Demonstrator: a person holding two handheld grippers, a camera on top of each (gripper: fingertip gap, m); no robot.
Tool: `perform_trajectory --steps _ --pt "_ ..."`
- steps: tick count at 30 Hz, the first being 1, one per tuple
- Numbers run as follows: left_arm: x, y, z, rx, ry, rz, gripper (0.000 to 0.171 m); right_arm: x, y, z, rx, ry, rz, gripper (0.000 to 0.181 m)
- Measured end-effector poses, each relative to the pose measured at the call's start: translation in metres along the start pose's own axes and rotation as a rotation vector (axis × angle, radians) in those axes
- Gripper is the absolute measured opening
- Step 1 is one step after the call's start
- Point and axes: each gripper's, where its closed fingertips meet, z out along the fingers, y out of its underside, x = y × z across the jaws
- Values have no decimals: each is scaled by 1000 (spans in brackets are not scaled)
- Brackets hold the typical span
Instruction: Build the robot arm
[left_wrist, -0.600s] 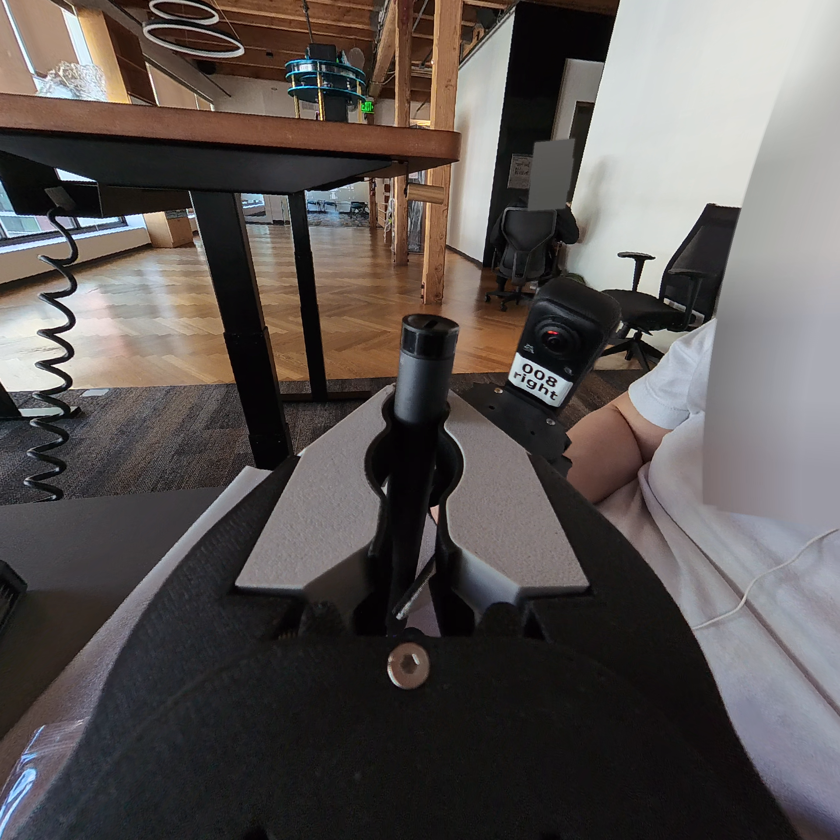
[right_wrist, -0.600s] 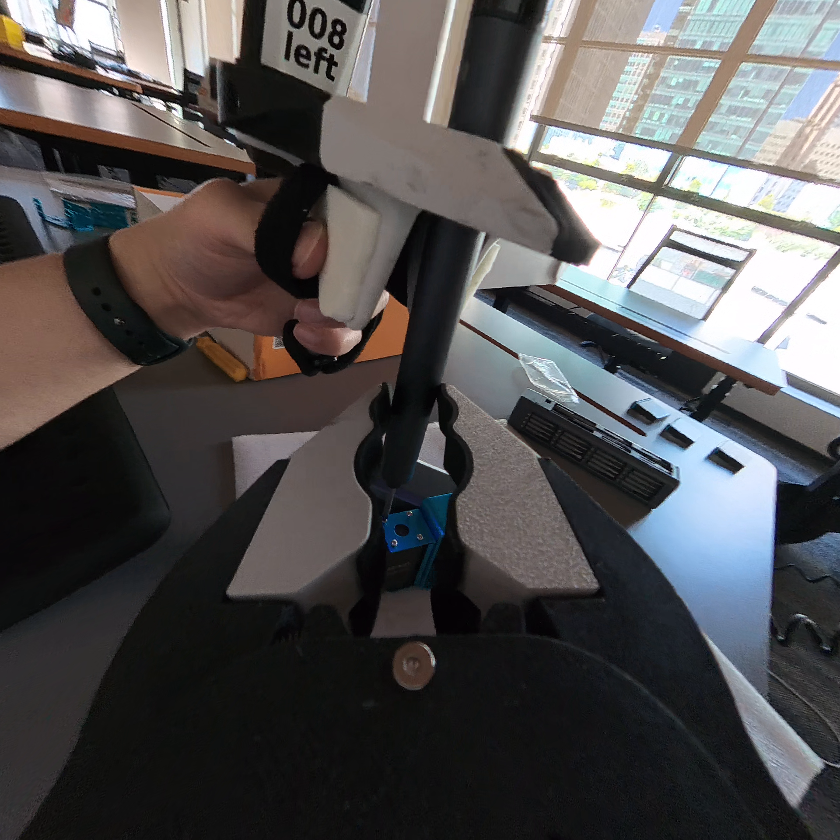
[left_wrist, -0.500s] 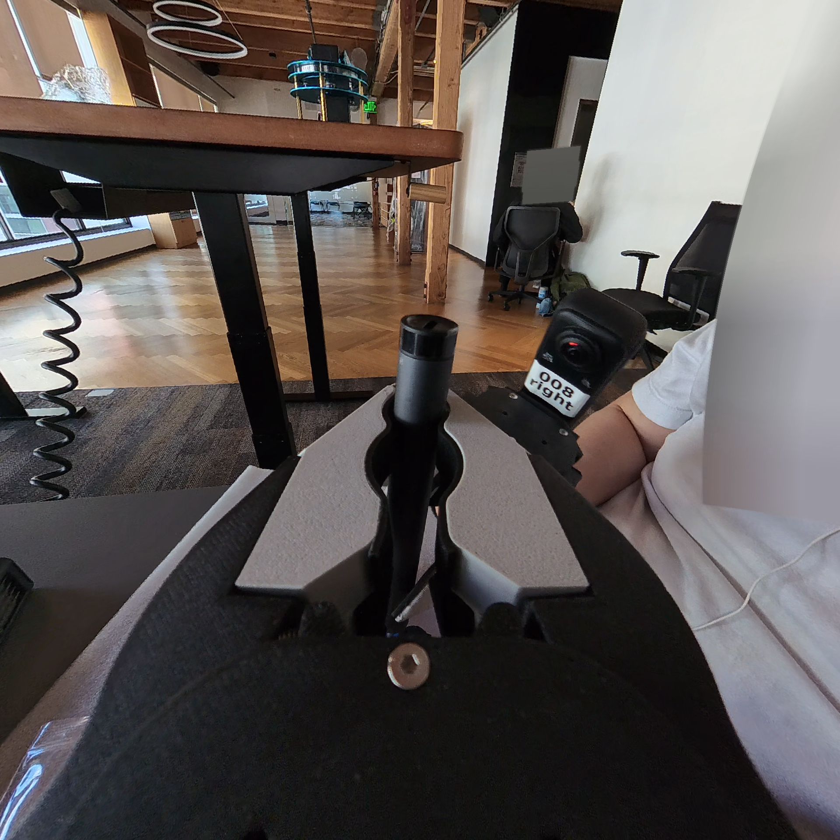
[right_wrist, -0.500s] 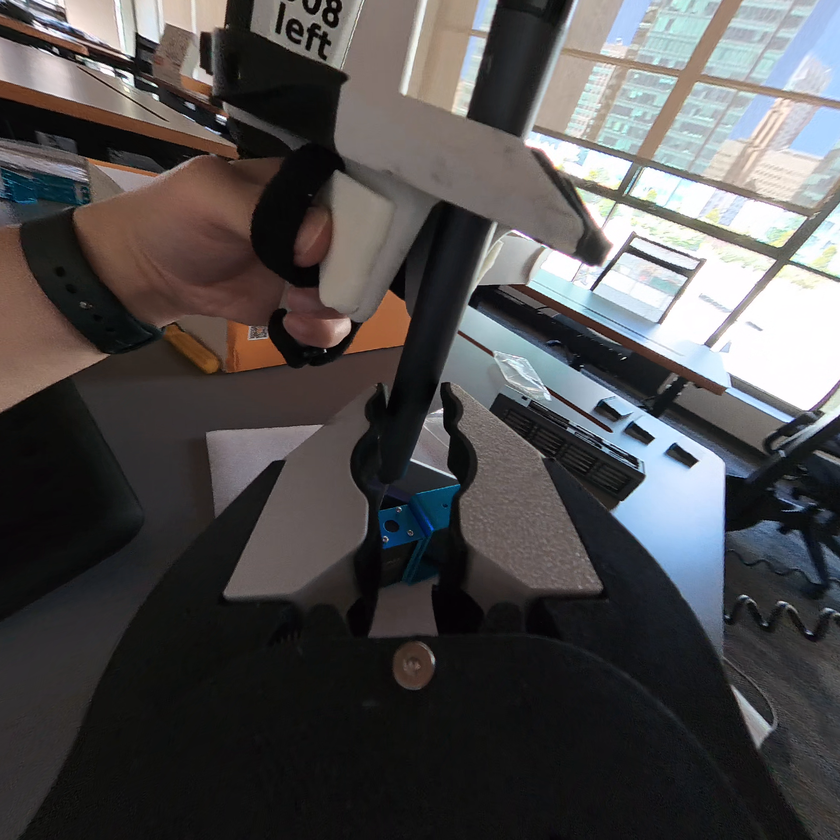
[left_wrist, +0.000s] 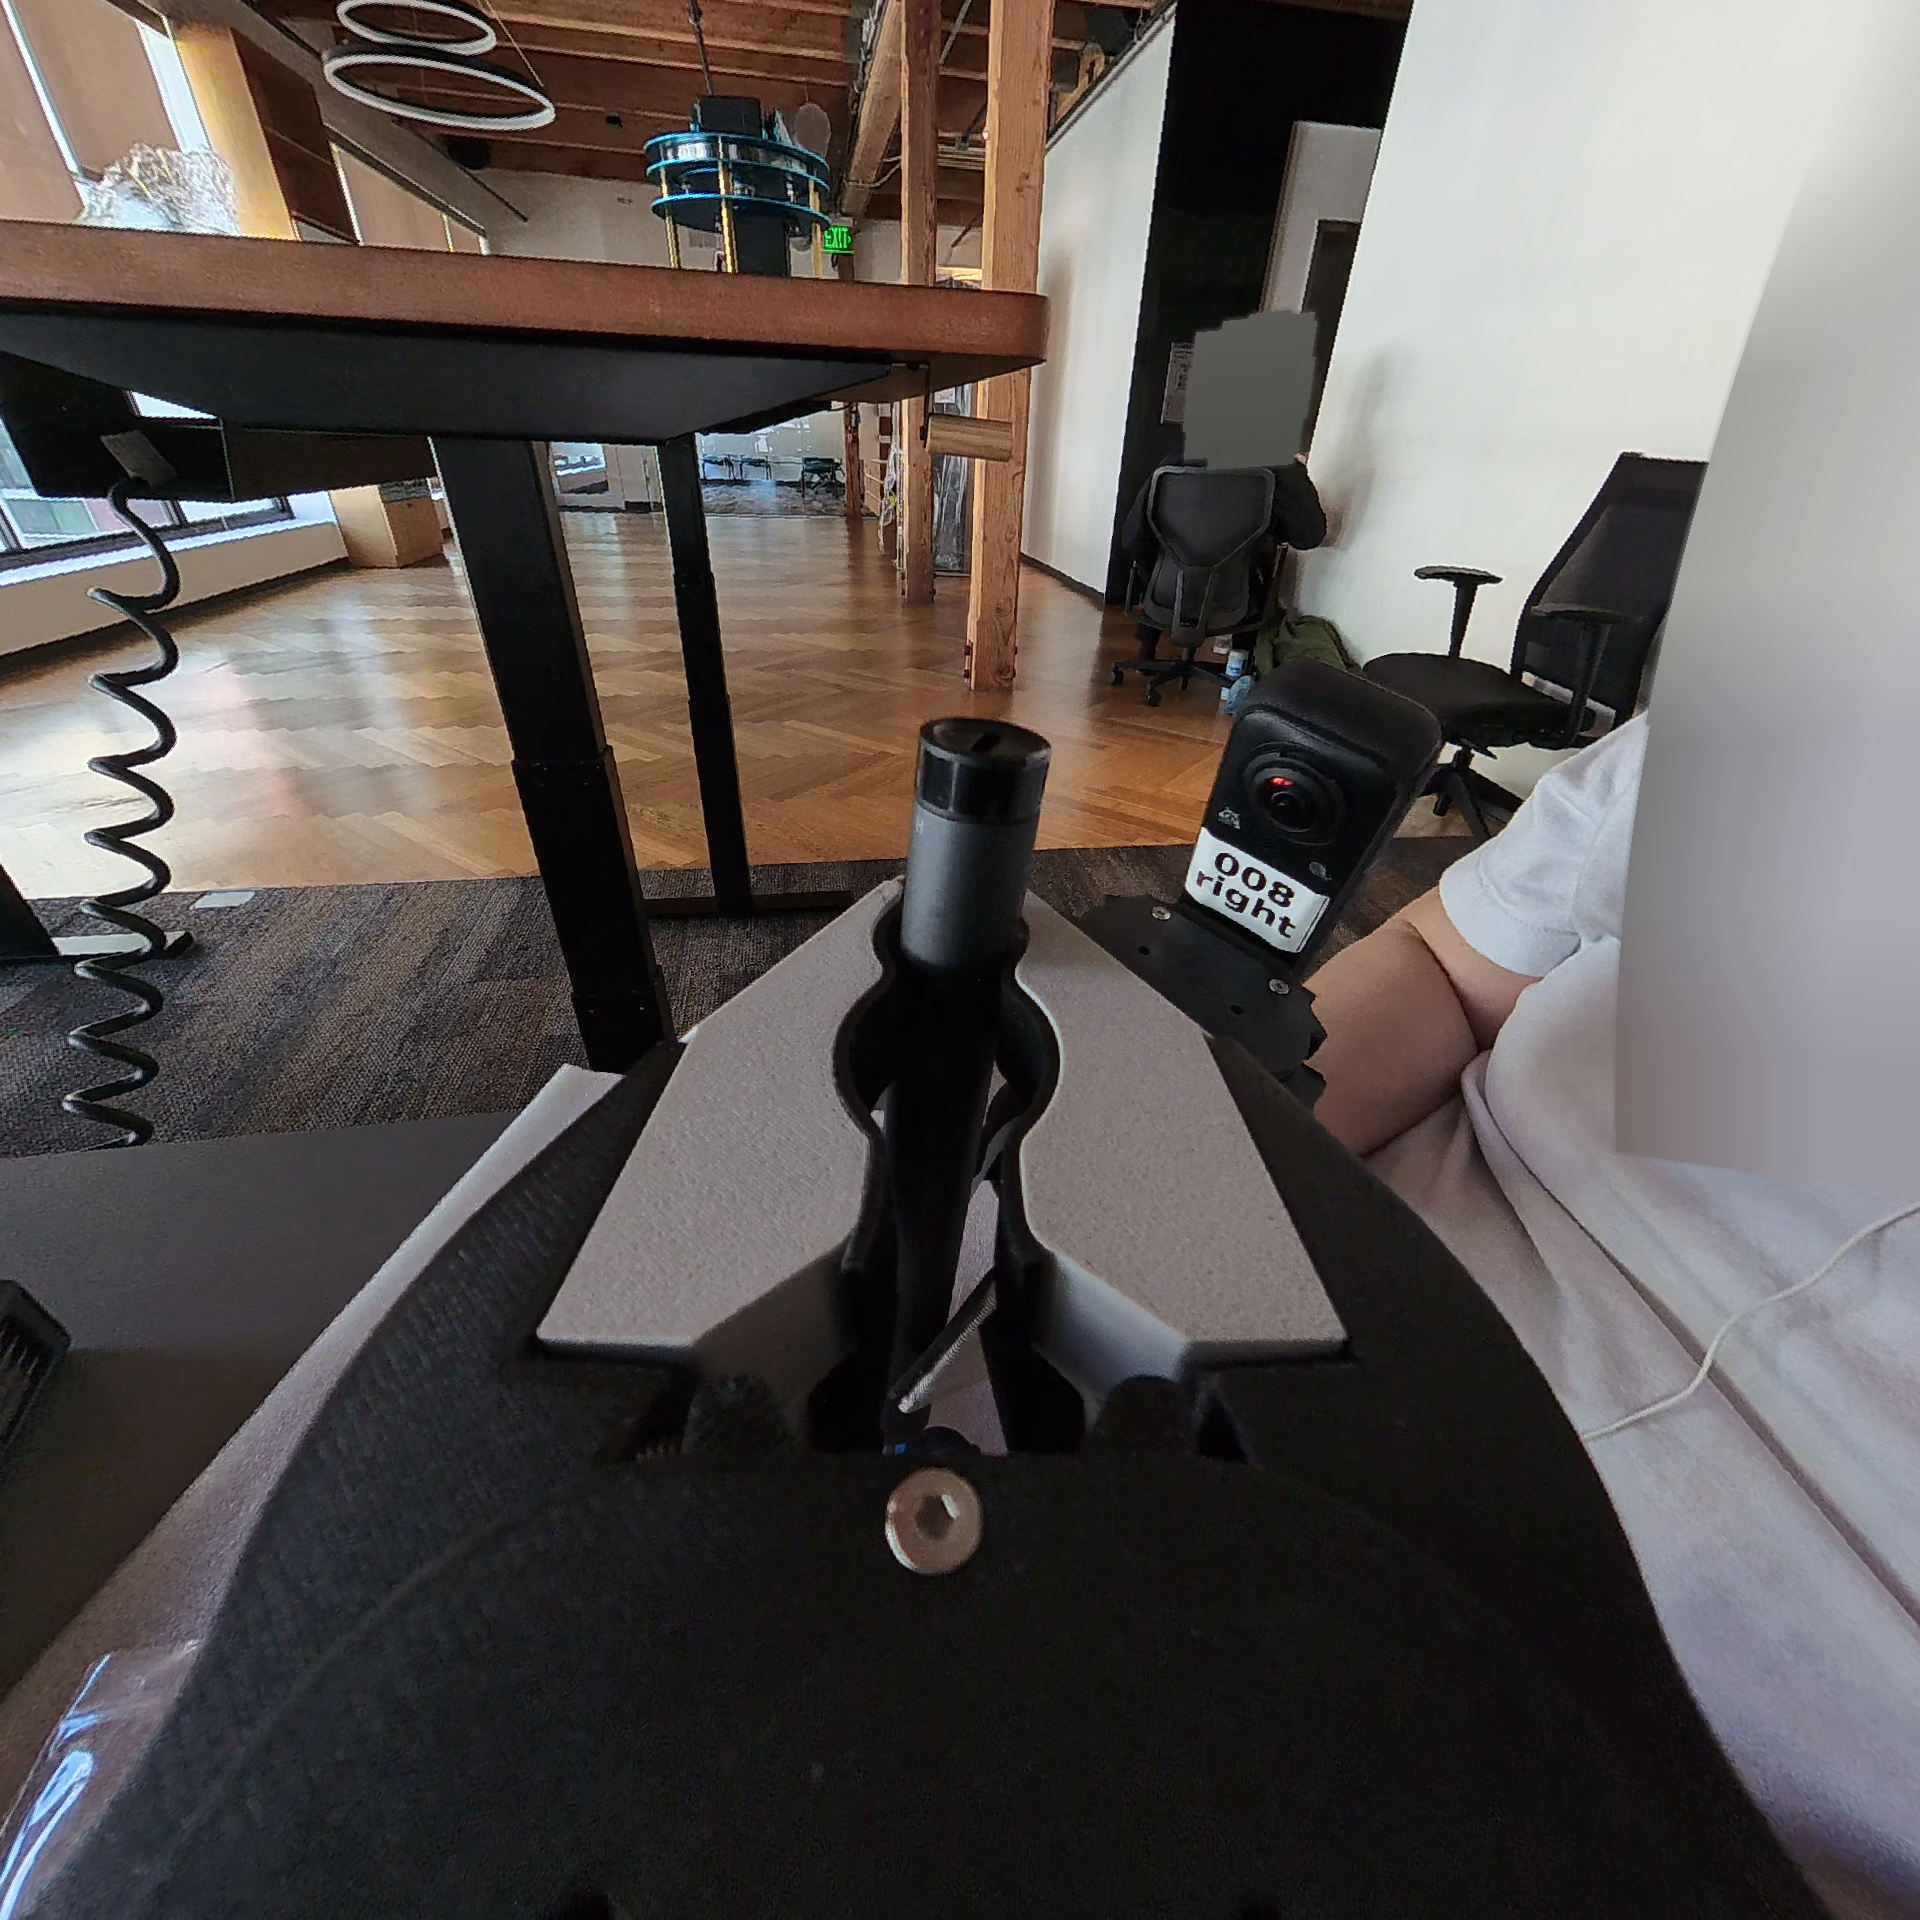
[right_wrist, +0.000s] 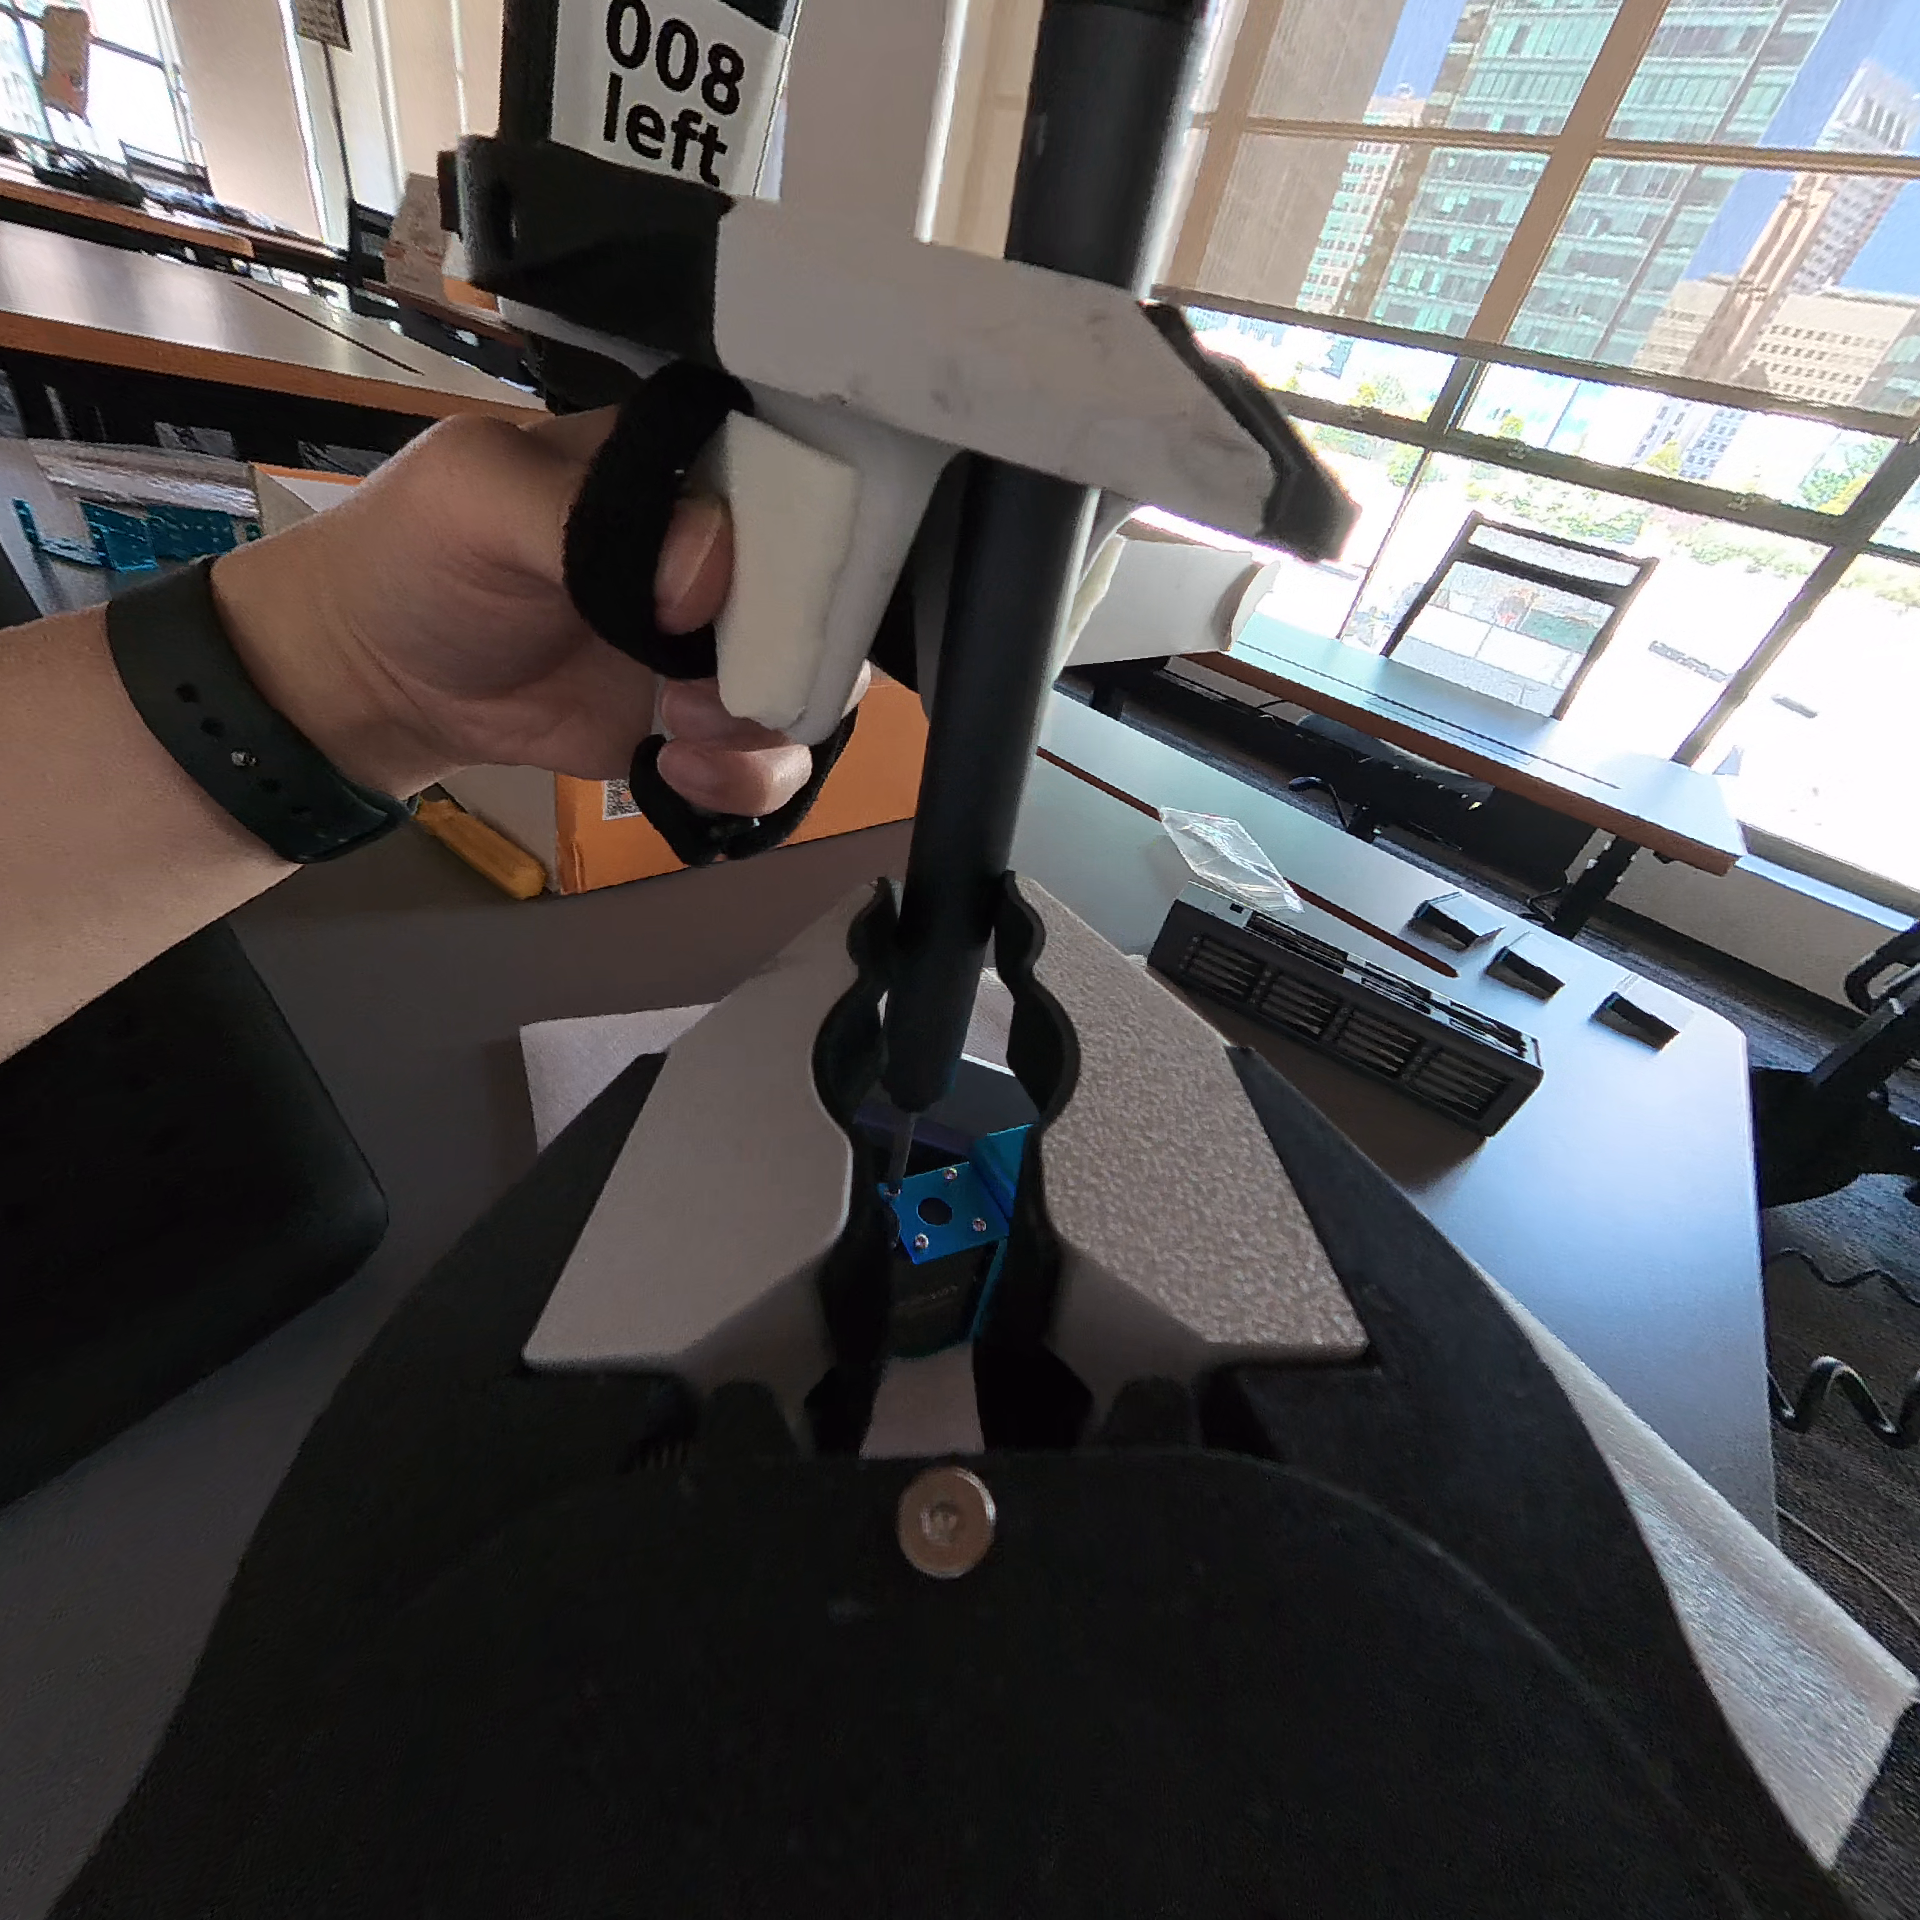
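Note:
My left gripper (left_wrist: 951, 935) is shut on a dark cylindrical power screwdriver (left_wrist: 966, 831), whose butt end points away from the camera. In the right wrist view the screwdriver (right_wrist: 997, 623) stands nearly upright, gripped by the left gripper (right_wrist: 935, 343) and a hand (right_wrist: 447, 623) with a black wristband. Its thin bit touches a corner of a blue metal bracket (right_wrist: 951, 1210). The bracket sits on a black block held between the jaws of my right gripper (right_wrist: 940, 904), which is shut on it. The right gripper (left_wrist: 1309, 821) also shows in the left wrist view.
On the grey table (right_wrist: 1558, 1195) lie a black vented box (right_wrist: 1340, 1029), a clear plastic bag (right_wrist: 1221, 842), an orange box (right_wrist: 727, 821), a yellow-handled tool (right_wrist: 483, 852) and white foam (right_wrist: 592, 1060). A wooden desk (left_wrist: 520, 301), a coiled cable (left_wrist: 125, 831) and office chairs (left_wrist: 1507, 675) stand beyond. Tip to tip, the grippers are about 9 cm apart.
Both grips are unchanged. The views have shifted slightly, and the blue bracket's drilled face now shows more fully under the screwdriver bit.

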Motion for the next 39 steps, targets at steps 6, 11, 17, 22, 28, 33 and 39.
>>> perform_trajectory --steps 6,11,17,22,28,33,39 --pt "-1 -1 -6 13 8 -10 11 -1 -3 -3 35 -31 3 19" --pt "0 -1 -10 30 36 -21 11 1 -6 -7 37 -1 -9 23" --pt "0 -2 -12 51 58 -27 12 3 -9 -11 66 73 -61 27" --pt "0 -3 -16 66 77 -33 11 0 -8 -12 101 109 -107 34" --pt "2 -3 -15 74 95 -38 12 -4 -10 -7 120 75 -75 32" --pt "7 -2 -13 65 110 -24 12 -2 -14 -8 141 54 -75 20" --pt "11 -1 -12 63 123 -24 12 -4 -8 -12 133 1 -84 25"
